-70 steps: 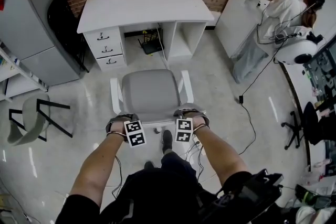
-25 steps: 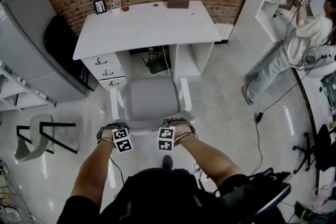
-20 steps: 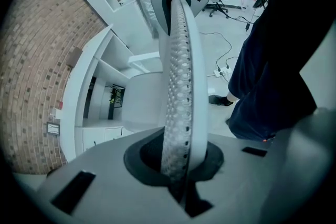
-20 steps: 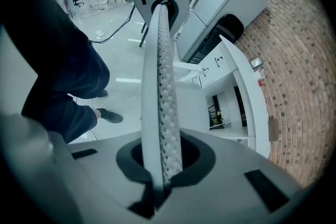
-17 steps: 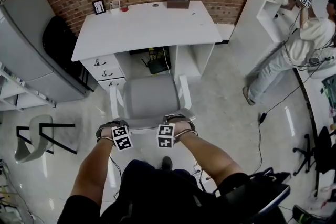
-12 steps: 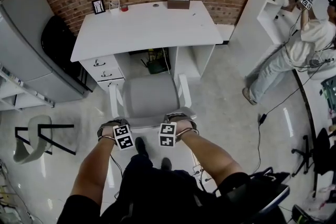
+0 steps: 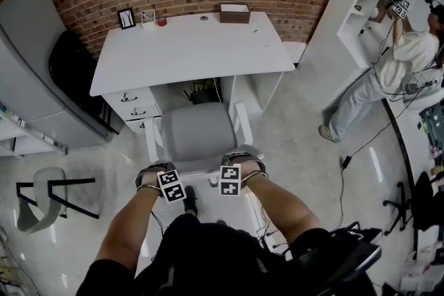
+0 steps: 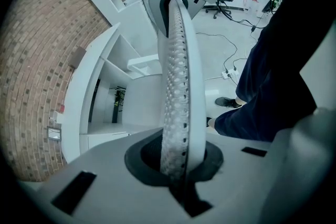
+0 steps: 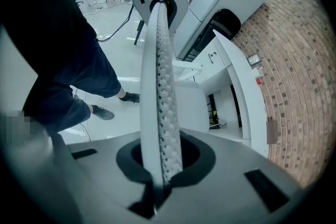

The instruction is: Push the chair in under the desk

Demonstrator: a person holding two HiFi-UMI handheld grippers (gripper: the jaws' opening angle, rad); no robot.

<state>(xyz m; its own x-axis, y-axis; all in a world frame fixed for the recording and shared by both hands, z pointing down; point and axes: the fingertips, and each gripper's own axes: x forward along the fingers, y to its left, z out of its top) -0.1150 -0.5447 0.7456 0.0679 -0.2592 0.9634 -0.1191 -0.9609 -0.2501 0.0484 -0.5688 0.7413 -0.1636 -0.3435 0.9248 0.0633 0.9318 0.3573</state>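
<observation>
1. Ahead of both sets of jaws, in the head view, the chair stands facing the counter. Its far edge is at the counter's knee opening, and most of the seat lies outside it.
2. Head view: the left gripper and the right gripper sit side by side at the chair's near edge, both pointing steeply down. Their marker cubes cover the jaw tips, so contact with the chair cannot be confirmed.
3. Left gripper view: the left gripper has its jaws closed pad to pad, with nothing between them. The chair lies just left of the jaws and the counter further left. A trouser leg is to their right.
4. Right gripper view: the right gripper also has its jaws closed on nothing. The chair lies just right of the jaws, with the counter beyond it.
</observation>
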